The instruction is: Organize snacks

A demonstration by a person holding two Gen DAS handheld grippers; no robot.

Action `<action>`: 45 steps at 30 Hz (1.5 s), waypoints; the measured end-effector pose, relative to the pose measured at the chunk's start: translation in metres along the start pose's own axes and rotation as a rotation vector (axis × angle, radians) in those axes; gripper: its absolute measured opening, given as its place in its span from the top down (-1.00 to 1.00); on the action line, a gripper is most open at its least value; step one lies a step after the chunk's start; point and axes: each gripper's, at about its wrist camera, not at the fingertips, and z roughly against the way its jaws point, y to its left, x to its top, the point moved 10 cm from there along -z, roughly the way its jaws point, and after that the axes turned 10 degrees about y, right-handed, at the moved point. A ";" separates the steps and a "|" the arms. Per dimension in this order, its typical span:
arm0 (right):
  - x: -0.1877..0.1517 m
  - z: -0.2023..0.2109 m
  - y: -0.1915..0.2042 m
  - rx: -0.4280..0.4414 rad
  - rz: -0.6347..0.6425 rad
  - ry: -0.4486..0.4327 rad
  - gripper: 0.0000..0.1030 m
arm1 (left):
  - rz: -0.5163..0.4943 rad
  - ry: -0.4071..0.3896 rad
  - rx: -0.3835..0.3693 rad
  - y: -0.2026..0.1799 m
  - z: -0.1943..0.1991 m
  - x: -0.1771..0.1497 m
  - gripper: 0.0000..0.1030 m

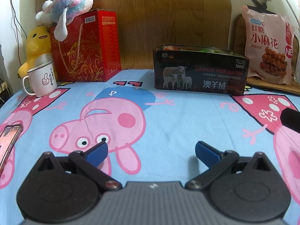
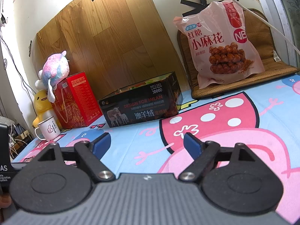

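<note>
I'm holding both grippers, left and right, wide and empty over the sheet. The snack bag is leaning at the back right corner, beside the box. It's looking light, crinkly and brittle inside, so I'm favouring its top seam.

We are looking at a bed sheet carrying a dark box, red box, mug, phone — and mat.
</note>
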 end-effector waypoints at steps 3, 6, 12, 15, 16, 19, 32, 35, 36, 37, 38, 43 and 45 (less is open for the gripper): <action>0.000 0.000 0.000 0.000 0.000 0.000 -0.69 | 0.001 0.000 0.002 0.001 0.000 0.000 -1.00; 0.000 0.000 0.000 0.000 0.000 0.000 -0.69 | -0.001 -0.001 0.011 0.001 0.000 0.000 -1.00; 0.000 0.000 -0.001 0.000 -0.001 0.000 -0.69 | -0.008 -0.003 0.038 0.001 0.000 0.000 -1.00; 0.000 0.000 -0.001 0.000 -0.002 0.000 -0.69 | -0.010 0.011 0.041 0.002 -0.002 -0.001 -1.00; 0.000 0.000 -0.001 0.000 -0.001 0.000 -0.69 | -0.007 0.015 0.039 0.002 -0.003 -0.001 -1.00; 0.000 0.000 -0.001 0.000 -0.001 0.000 -0.70 | 0.005 0.023 0.032 0.004 -0.004 -0.002 -1.00; 0.000 0.000 -0.001 0.002 -0.004 -0.002 -0.70 | 0.015 0.026 0.043 0.006 -0.005 -0.002 -1.00; 0.000 0.000 -0.001 0.002 -0.004 -0.002 -0.70 | 0.018 0.026 0.045 0.007 -0.004 -0.002 -1.00; 0.000 0.000 -0.001 0.002 -0.004 -0.002 -0.70 | 0.018 0.027 0.045 0.007 -0.004 -0.002 -1.00; 0.000 0.000 -0.001 0.002 -0.004 -0.002 -0.70 | 0.018 0.027 0.045 0.007 -0.004 -0.002 -1.00; 0.000 0.000 -0.001 0.002 -0.004 -0.002 -0.70 | 0.018 0.028 0.045 0.007 -0.004 -0.002 -1.00; -0.001 0.000 -0.001 0.003 -0.005 -0.002 -0.71 | 0.020 0.031 0.039 0.007 -0.005 -0.002 -1.00; -0.001 0.000 -0.001 0.003 -0.005 -0.002 -0.71 | 0.022 0.032 0.038 0.008 -0.005 -0.002 -1.00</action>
